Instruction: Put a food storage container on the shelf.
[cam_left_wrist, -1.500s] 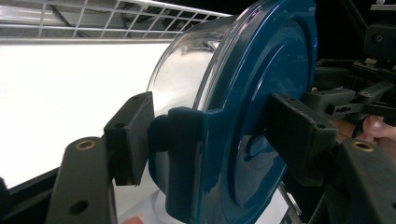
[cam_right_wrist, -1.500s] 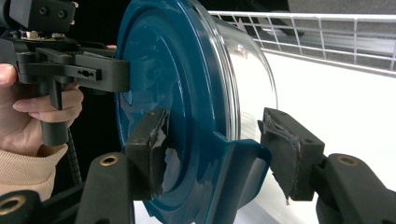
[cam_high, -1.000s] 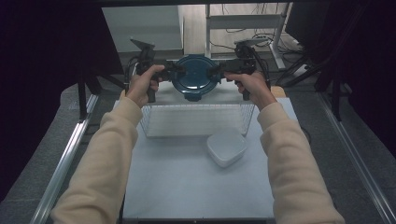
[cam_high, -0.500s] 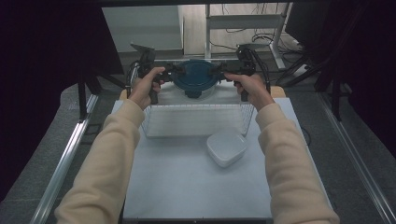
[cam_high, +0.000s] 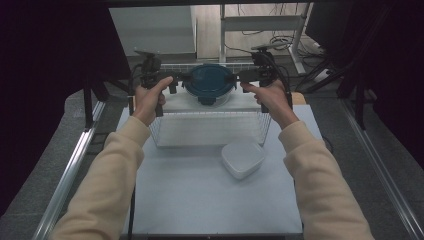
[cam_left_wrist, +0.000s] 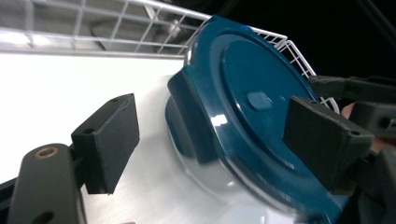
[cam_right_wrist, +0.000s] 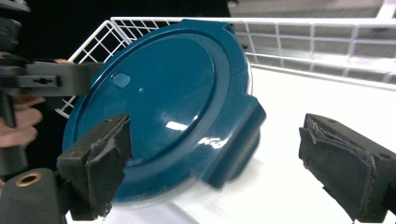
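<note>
Nearest on the worktop (cam_high: 200, 200) sits a white container (cam_high: 242, 158). Beyond, atop the wire rack (cam_high: 210, 127), rests the blue-lidded glass bowl (cam_high: 210, 82): rigid, slick, likely heavy, breakable. Left claw (cam_high: 175, 82) and right claw (cam_high: 240, 77) gape at its side latches, gripping nothing. Latch tabs look the surest hold.

lid (cam_right_wrist: 159, 107): glossy teal plastic, smooth, catching bright highlights
bowl (cam_left_wrist: 205, 179): clear, glass-like, under the lid
basket (cam_high: 210, 127): thin wire coated white, slightly shiny
left gripper (cam_left_wrist: 219, 140): matt black pads, smooth-faced
right gripper (cam_right_wrist: 215, 163): matt black pads, rough and frayed at the edges
tub (cam_high: 243, 158): milky white plastic, smooth
table (cam_high: 200, 200): pale, matt, even
sleeves (cam_high: 115, 175): soft cream cloth
</note>
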